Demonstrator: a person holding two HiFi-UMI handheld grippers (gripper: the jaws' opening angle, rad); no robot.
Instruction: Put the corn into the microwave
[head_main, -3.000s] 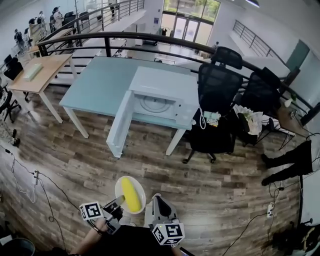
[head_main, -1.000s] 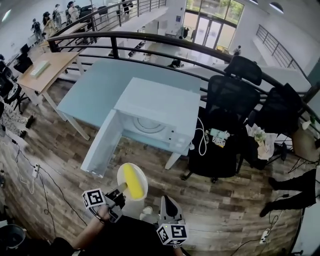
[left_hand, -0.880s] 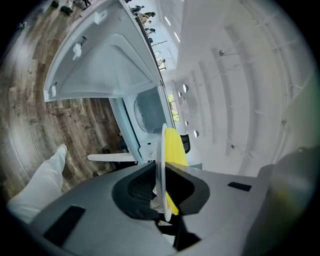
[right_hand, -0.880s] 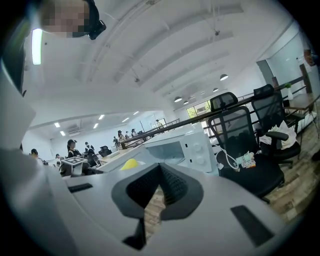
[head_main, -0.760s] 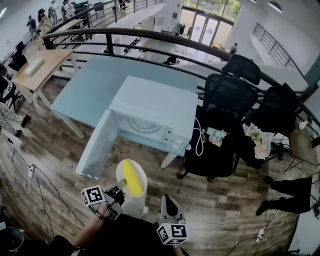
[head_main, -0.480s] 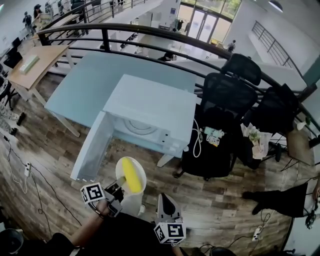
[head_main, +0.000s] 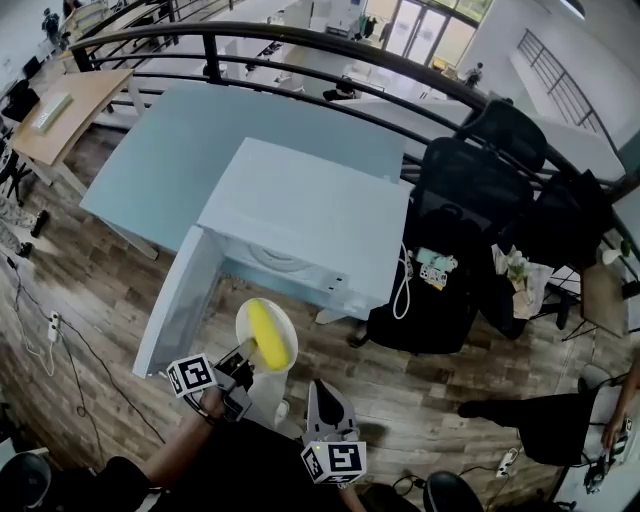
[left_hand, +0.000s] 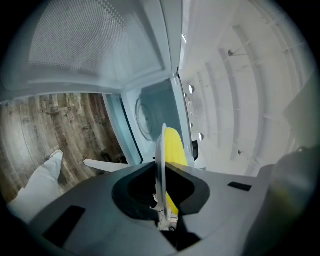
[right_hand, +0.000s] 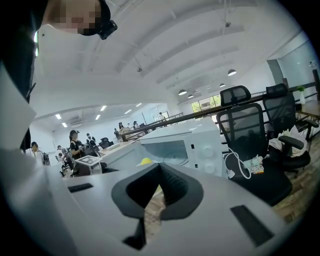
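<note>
A yellow corn cob (head_main: 263, 331) lies on a white plate (head_main: 281, 350). My left gripper (head_main: 243, 358) is shut on the plate's near rim and holds it out in front of the white microwave (head_main: 310, 215), whose door (head_main: 178, 303) stands open to the left. In the left gripper view the plate (left_hand: 161, 165) shows edge-on between the jaws of the left gripper (left_hand: 161, 212), the corn cob (left_hand: 176, 147) lies on it, and the cavity with its turntable (left_hand: 146, 116) is just beyond. My right gripper (head_main: 322, 393) hangs shut and empty, lower right of the plate; in its own view the right gripper (right_hand: 142, 220) faces the microwave (right_hand: 192, 145).
The microwave stands on a pale blue table (head_main: 190, 140). Black office chairs (head_main: 470, 190) crowd the right side, with a white cable (head_main: 404, 275) hanging off the microwave. A dark railing (head_main: 300, 50) runs behind. A person's legs (head_main: 520, 410) are at the right. The floor (head_main: 90, 300) is wood.
The microwave and its open door have come nearer in the head view. The plate with the corn has moved toward the cavity. Both grippers keep their state.
</note>
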